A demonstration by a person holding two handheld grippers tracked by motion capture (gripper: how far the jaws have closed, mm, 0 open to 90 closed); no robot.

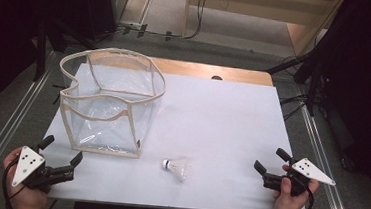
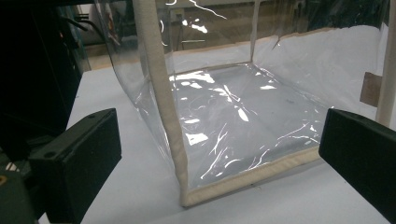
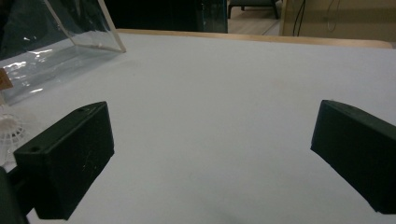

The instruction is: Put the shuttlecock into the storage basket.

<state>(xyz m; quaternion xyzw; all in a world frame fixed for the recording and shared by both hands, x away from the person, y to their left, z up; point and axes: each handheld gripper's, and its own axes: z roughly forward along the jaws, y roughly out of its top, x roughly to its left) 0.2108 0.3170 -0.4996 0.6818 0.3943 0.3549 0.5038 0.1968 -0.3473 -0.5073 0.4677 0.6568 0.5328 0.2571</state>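
Note:
A clear plastic bag with cream trim (image 1: pixel 108 103) stands open on the white table top (image 1: pixel 212 121) at the left. A white shuttlecock (image 1: pixel 177 167) lies on its side near the front, just right of the bag. My left gripper (image 1: pixel 61 151) rests at the front left corner, open, its jaws aimed at the bag's near corner (image 2: pixel 180 154). At the front right edge my right gripper (image 1: pixel 272 160) is held open with nothing between its jaws. The right gripper view has the shuttlecock (image 3: pixel 10 133) at its left edge and the bag (image 3: pixel 56 32) at top left.
A wooden strip (image 1: pixel 211 70) shows along the table's far edge. Dark stands and cables (image 1: pixel 306 69) flank the table on both sides. Metal rails (image 1: pixel 17 116) run along the floor beside it.

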